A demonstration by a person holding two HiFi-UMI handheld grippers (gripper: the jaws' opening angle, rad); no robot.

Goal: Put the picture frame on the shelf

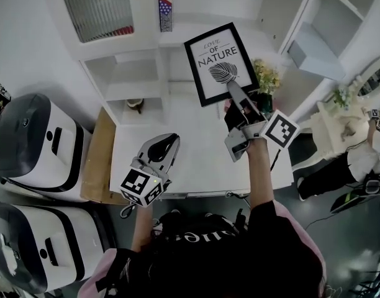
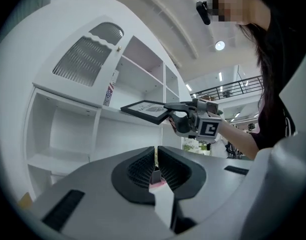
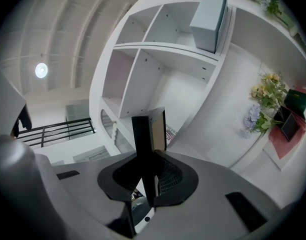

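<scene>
A black picture frame point(image 1: 216, 64) with a leaf print and the words "LOVE OF NATURE" hangs in the air over the white table point(image 1: 196, 166), in front of the white shelf unit point(image 1: 134, 73). My right gripper point(image 1: 231, 89) is shut on its lower edge. Seen from the right gripper view, the frame point(image 3: 148, 131) stands edge-on, clamped between the jaws of that gripper point(image 3: 149, 171). My left gripper point(image 1: 169, 143) hovers lower left of the frame, shut and empty. From the left gripper view the frame point(image 2: 144, 107) lies almost flat, level with a shelf board point(image 2: 88, 108); the jaws there point(image 2: 156, 160) hold nothing.
A vase of yellow flowers point(image 1: 265, 79) stands right beside the frame. A small object point(image 1: 135, 104) sits in a lower cubby. A grey-blue box point(image 3: 209, 19) lies on the right-hand shelf unit. White machines point(image 1: 35, 141) and a cardboard panel point(image 1: 95, 160) stand to the left.
</scene>
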